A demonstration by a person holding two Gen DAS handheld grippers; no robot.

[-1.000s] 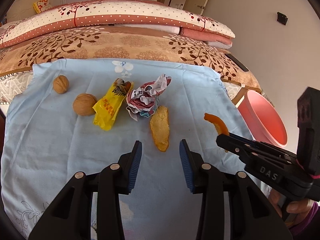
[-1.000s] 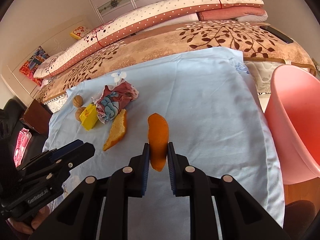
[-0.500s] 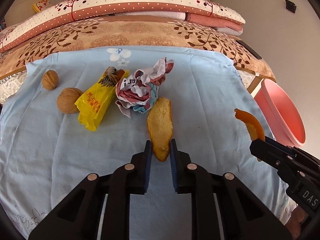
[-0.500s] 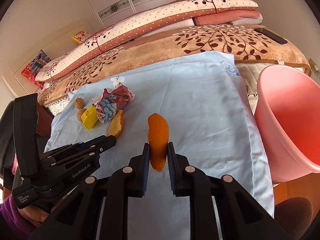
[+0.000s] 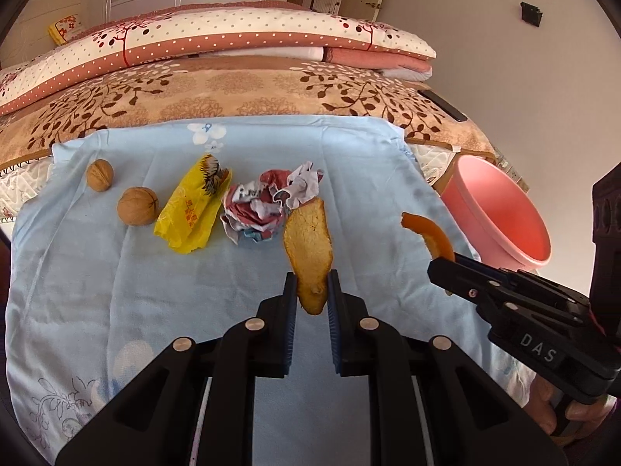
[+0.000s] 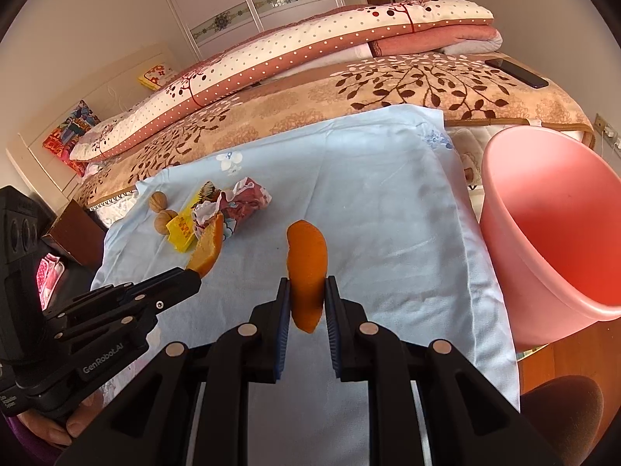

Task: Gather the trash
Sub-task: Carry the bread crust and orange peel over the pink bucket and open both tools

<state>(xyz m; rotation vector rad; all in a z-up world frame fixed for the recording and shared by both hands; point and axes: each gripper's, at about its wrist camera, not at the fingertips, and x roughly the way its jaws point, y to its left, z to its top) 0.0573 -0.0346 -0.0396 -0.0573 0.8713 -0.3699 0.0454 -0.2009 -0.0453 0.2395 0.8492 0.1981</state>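
- My left claw [image 5: 311, 297] has just been closing, and its pads now pinch the near end of the pale peel [image 5: 308, 248]. The peel's long axis runs straight ahead from the jaws, its far end close beside the crumpled wrapper [image 5: 271, 206].
- My right claw [image 6: 306, 303] is clamped on the orange peel [image 6: 306, 272], which stands up between the jaws with its tip pointing away from me.
- The pink bin [image 6: 551, 225] stands off the bed's edge, ahead and to the right of my right claw. From my left claw it lies further right, beyond the right claw.
- I judge the right claw the nearer to the bin, so its peel should go in first; the move is a swing rightward over the rim.
- What I can see of the bin's inside looks bare; its bottom is out of view.
- On the blue sheet [image 5: 116, 291], ahead and left of my left claw, lie the wrapper, a yellow bag [image 5: 192, 209] touching it, and two walnuts [image 5: 137, 206] further left.
- I judge both peels light and stiff enough to ride in the pinch, though a loose grip at the end could let the pale one swing.
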